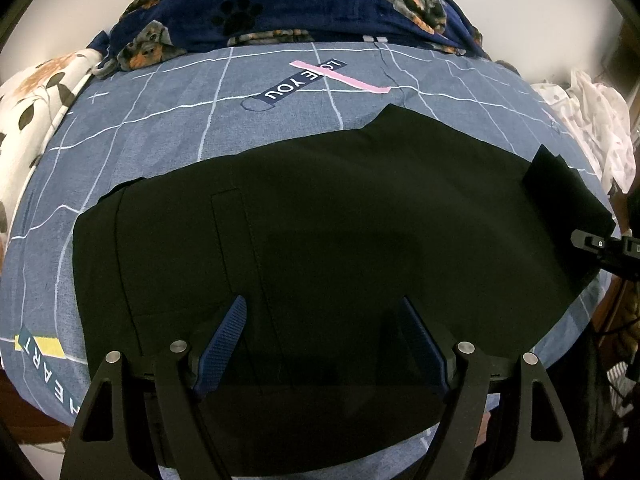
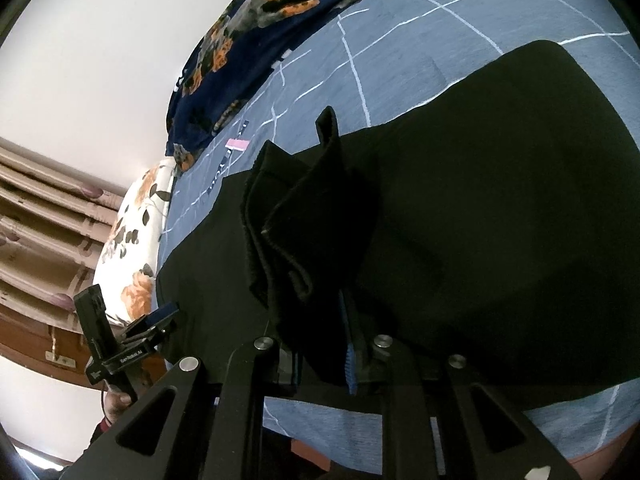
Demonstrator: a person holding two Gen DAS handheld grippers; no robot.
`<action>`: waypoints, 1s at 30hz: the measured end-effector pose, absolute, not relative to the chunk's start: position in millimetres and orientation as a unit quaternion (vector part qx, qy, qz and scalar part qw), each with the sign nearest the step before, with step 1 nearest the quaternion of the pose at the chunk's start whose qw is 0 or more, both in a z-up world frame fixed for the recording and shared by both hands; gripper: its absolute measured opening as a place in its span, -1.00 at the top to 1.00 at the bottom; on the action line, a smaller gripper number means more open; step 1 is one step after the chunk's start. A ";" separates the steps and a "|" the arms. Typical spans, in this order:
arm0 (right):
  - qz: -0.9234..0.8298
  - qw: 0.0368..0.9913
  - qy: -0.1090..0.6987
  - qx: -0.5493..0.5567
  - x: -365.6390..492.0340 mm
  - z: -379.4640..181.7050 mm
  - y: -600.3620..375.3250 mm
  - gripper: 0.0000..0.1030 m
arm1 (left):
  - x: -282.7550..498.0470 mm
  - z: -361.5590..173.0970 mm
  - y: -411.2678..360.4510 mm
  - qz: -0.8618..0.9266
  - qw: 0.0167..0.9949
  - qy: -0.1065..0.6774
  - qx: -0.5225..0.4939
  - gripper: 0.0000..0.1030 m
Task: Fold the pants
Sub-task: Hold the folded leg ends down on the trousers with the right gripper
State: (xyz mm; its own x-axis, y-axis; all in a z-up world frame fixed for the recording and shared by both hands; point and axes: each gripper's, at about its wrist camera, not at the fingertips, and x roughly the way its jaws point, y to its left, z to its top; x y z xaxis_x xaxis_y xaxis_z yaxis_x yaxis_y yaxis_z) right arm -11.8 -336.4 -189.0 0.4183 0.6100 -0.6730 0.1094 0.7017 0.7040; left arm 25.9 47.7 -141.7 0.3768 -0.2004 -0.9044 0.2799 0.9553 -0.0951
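Observation:
The black pants (image 1: pixel 320 216) lie spread across the blue grid-patterned bed sheet (image 1: pixel 160 128). My left gripper (image 1: pixel 322 312) is open, its blue-padded fingers (image 1: pixel 230 328) hovering just over the waist end near a back pocket. My right gripper (image 2: pixel 320 320) is shut on the leg-hem end of the pants (image 2: pixel 304 216) and holds that bunched fabric lifted above the rest of the pants (image 2: pixel 500 200). The right gripper also shows at the right edge of the left wrist view (image 1: pixel 600 246), with the raised hem (image 1: pixel 560 196) beside it. The left gripper shows in the right wrist view (image 2: pixel 160 316).
A navy dog-print blanket (image 1: pixel 320 4) lies bunched along the far side of the bed. A white floral pillow (image 1: pixel 36 96) sits at the left end. White patterned cloth (image 1: pixel 592 120) is heaped off the right end. A wooden bed frame (image 2: pixel 40 336) runs below the pillow.

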 end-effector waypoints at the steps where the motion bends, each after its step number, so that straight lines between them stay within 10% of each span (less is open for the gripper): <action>1: 0.164 0.765 0.514 0.350 -11.4 -189.3 -336.5 0.64 | 25.9 -141.8 47.7 -0.145 0.829 0.539 0.037 -0.52; 30: 0.176 0.764 0.521 0.338 -14.2 -189.8 -322.5 0.56 | 25.5 -143.5 46.7 -0.144 0.828 0.540 0.040 -0.62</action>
